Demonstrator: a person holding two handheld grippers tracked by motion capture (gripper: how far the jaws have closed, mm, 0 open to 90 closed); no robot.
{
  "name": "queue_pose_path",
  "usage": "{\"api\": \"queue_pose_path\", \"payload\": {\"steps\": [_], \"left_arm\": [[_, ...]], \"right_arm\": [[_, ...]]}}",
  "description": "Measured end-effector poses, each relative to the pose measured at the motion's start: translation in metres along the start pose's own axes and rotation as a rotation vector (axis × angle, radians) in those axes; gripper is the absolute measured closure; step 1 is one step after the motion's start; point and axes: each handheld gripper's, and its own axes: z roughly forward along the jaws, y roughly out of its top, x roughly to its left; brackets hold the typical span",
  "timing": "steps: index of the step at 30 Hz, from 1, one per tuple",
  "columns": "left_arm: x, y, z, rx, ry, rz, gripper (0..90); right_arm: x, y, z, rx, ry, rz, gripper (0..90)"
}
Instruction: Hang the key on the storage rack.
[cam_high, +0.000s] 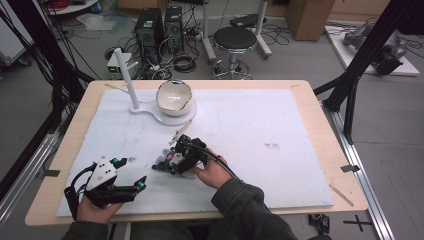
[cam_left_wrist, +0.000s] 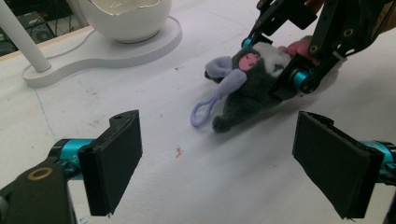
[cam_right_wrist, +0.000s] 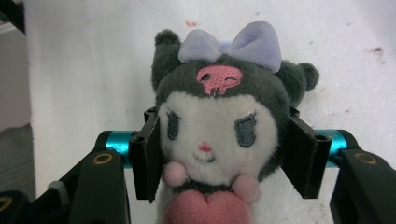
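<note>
A small grey and white plush toy (cam_right_wrist: 219, 121) with a lilac bow and a pink skull mark lies on the white mat (cam_high: 260, 125) near the table's middle front. My right gripper (cam_right_wrist: 224, 154) is shut on the toy's head, one jaw pressing each side. In the left gripper view the toy (cam_left_wrist: 252, 88) lies on its side with a lilac loop trailing, and the right gripper (cam_left_wrist: 289, 60) grips it from the upper right. My left gripper (cam_left_wrist: 219, 163) stands open a short way from it, nothing between its jaws. From above, the left gripper (cam_high: 131, 173) sits left of the toy (cam_high: 167, 161) and the right gripper (cam_high: 176, 159).
A white egg-shaped bowl (cam_high: 174, 96) rests on a flat white stand (cam_high: 150, 111) with an upright white pole (cam_high: 126, 75) at the mat's back left. Beyond the table are a black stool (cam_high: 235, 40), computer towers (cam_high: 150, 30) and cables. Black frame struts (cam_high: 350, 85) rise at the right.
</note>
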Motion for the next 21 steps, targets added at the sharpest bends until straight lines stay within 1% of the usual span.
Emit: {"api": "queue_pose_path", "payload": {"steps": [3, 7, 11, 12, 13, 15, 18, 21], "left_arm": [[0.000, 0.000, 0.000, 0.001, -0.002, 0.001, 16.3], [0.000, 0.000, 0.001, -0.002, -0.003, 0.001, 16.3], [0.000, 0.000, 0.001, -0.002, -0.003, 0.000, 16.3], [0.000, 0.000, 0.001, -0.002, -0.003, 0.000, 16.3], [0.000, 0.000, 0.001, -0.002, -0.003, 0.003, 16.3], [0.000, 0.000, 0.001, -0.002, -0.004, 0.003, 16.3], [0.000, 0.000, 0.001, -0.002, -0.003, 0.002, 16.3], [0.000, 0.000, 0.001, -0.002, -0.003, 0.003, 16.3]], "right_arm": [[-0.003, 0.000, -0.005, -0.031, 0.009, -0.004, 39.4], [-0.007, 0.001, -0.014, -0.069, 0.027, 0.020, 39.8], [-0.011, 0.002, -0.020, -0.103, 0.044, 0.033, 39.8], [-0.012, 0.003, -0.022, -0.108, 0.046, 0.043, 39.8], [-0.013, 0.003, -0.023, -0.112, 0.050, 0.039, 39.8], [-0.013, 0.004, -0.024, -0.120, 0.052, 0.046, 39.8], [-0.015, 0.008, -0.026, -0.121, 0.056, 0.041, 39.9], [-0.016, 0.012, -0.028, -0.126, 0.063, 0.045, 39.9]]}}
